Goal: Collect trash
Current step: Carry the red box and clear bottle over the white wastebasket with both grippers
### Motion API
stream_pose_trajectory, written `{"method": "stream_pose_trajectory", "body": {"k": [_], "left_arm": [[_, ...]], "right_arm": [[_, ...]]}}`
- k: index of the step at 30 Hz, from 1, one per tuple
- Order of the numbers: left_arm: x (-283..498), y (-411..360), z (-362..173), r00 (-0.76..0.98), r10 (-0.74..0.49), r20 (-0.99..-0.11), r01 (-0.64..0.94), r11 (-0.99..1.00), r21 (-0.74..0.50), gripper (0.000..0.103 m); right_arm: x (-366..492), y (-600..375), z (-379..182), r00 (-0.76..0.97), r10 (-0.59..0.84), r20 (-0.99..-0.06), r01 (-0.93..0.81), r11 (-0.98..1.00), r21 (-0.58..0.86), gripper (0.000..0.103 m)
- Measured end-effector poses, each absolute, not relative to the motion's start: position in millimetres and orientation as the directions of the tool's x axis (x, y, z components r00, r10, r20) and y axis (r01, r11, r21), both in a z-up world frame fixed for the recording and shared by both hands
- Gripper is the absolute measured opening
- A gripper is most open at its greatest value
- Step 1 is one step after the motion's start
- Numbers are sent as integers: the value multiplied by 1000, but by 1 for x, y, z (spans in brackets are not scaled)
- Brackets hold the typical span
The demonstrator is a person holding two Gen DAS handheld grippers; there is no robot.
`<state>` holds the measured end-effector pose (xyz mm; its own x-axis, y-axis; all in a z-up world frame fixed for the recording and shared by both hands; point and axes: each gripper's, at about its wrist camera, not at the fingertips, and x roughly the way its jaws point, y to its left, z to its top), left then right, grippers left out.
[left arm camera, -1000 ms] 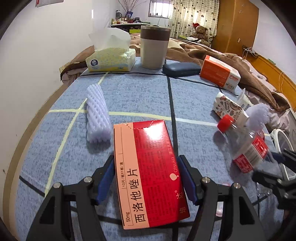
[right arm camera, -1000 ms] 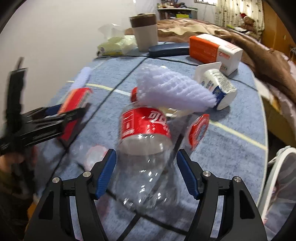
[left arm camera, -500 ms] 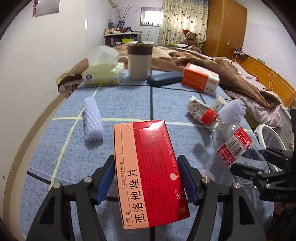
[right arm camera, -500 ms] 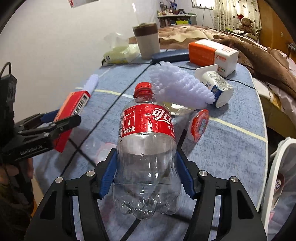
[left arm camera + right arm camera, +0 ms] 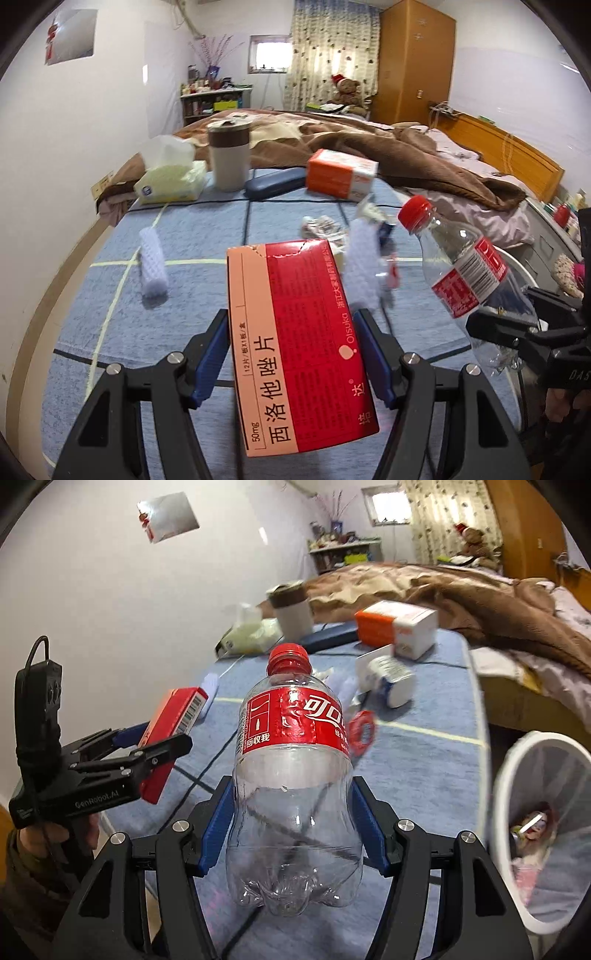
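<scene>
Fingers (image 5: pixel 212 354) of my left gripper (image 5: pixel 295 356) clamp a red box (image 5: pixel 299 347) above the blue surface (image 5: pixel 184 280), its underside hidden, while my right gripper (image 5: pixel 293 825) squeezes an empty bottle (image 5: pixel 295 775) aloft, beside a motion-blurred white bin (image 5: pixel 546 812).

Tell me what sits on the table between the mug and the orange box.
A dark blue case lies between the mug and the orange box; the left wrist view shows it.

Bottle (image 5: pixel 293 775): raised off the blue table (image 5: pixel 424 760), upright, clamped in the right gripper (image 5: pixel 291 830).
Red box (image 5: pixel 295 343): lifted higher above that table.
</scene>
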<state>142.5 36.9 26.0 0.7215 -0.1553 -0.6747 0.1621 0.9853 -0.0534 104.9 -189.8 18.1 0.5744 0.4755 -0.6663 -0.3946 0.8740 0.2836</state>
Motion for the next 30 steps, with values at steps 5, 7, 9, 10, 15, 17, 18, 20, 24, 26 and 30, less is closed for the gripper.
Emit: {"method": "stream_pose_trajectory", "body": {"k": [5,7,9,10,15,17,18,20,24,26,30], "left_arm": [[138,9,32,722,-205,-661,219,974,-62,69],[137,-5,35,724,-212,-656,242,969,-45,69],[135,-16,37,724,-226,-651,265,963,-40,69],[135,-22,38,722,-238,-649,279,959,-42,69],[132,-58,43,715,-292,-636,345,938,-43,69],[132,-73,44,706,-314,-634,374,927,-43,69],[133,-81,45,701,-325,-634,387,921,-44,69],[135,-97,45,686,-354,-635,420,906,-51,69],[140,-129,41,651,-403,-643,474,878,-71,69],[145,-146,37,633,-420,-650,499,863,-72,69],[152,-176,28,582,-457,-673,544,834,-96,69]], "right_arm": [[97,-217,25,624,420,-659,-323,906,272,64],[94,-228,27,640,406,-652,-301,914,273,64],[89,-243,28,662,376,-648,-260,927,272,64],[86,-249,29,671,359,-649,-244,933,264,64],[80,-280,30,713,261,-651,-144,963,229,64],[80,-291,30,721,231,-653,-110,969,221,64],[80,-298,29,726,210,-655,-85,972,217,64],[78,-309,27,728,179,-661,-51,977,207,64],[75,-330,23,734,107,-670,23,983,182,64],[77,-340,18,728,65,-683,63,985,161,64],[85,-356,6,701,22,-713,125,980,154,64]]}}
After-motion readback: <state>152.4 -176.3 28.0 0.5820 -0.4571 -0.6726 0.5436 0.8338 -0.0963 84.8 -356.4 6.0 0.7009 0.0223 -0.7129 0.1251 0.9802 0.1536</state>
